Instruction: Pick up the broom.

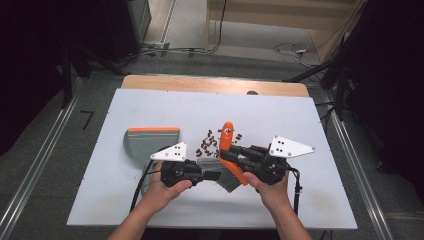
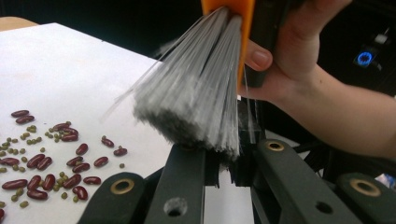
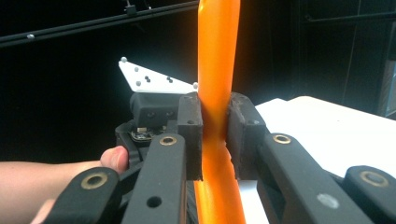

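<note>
High view: we're seeing the right gripper (image 1: 231,156) clamping the orange plastic hand brush w/ grey bristles (image 1: 227,137), the scattered red beans (image 1: 210,142) just left of it on the white table (image 1: 150,107), and the grey dustpan w/ orange strip (image 1: 150,140) beyond the left gripper (image 1: 212,175).

Left gripper view: we're seeing small green beans (image 2: 32,140) mixed in; bristles hanging right above the jaws, can't tell if these are open.

Right gripper view: jaws squeezing the brush handle.

Hand brush (image 1: 227,145): bright orange plastic handle, pale grey translucent bristles (image 2: 196,93).
Dustpan (image 1: 150,142): grey plastic scoop with an orange band along its far edge.
Scattered beans (image 2: 51,158): glossy dark red kidney beans mixed with small green round ones.
Tabletop sheet (image 1: 280,115): plain white, over a light wooden board.
Grippers, left (image 1: 214,175) and right (image 1: 225,156): matte black jaws with brass-coloured pivot rings; white three-cornered plates dotted black.
</note>
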